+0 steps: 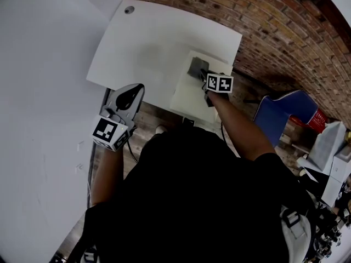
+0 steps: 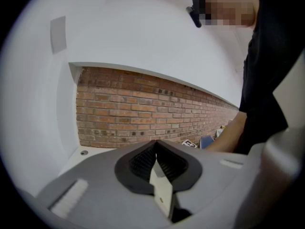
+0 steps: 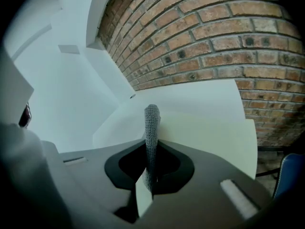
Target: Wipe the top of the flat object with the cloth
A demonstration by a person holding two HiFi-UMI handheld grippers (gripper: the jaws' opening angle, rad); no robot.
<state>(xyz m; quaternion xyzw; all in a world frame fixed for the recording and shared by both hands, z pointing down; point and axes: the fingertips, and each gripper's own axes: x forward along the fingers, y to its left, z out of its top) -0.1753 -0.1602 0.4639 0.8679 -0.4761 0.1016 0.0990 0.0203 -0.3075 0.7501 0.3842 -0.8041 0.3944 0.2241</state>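
A pale cream flat board [image 1: 189,89] lies on the white table [image 1: 142,53], at its near right corner. The grey cloth [image 1: 197,67] rests on the board's far part. My right gripper [image 1: 207,81] is shut on the cloth, which stands up between the jaws as a grey knitted strip [image 3: 151,128] over the board [image 3: 214,137]. My left gripper [image 1: 131,96] hangs shut with nothing in it at the table's near edge; its closed jaws [image 2: 157,163] point toward the brick wall.
A brick wall [image 1: 263,21] runs behind the table, a white wall [image 1: 38,92] on the left. A blue chair [image 1: 285,114] stands at the right, with boxes and clutter [image 1: 329,152] beyond. A small round grommet [image 1: 129,9] sits in the table's far corner.
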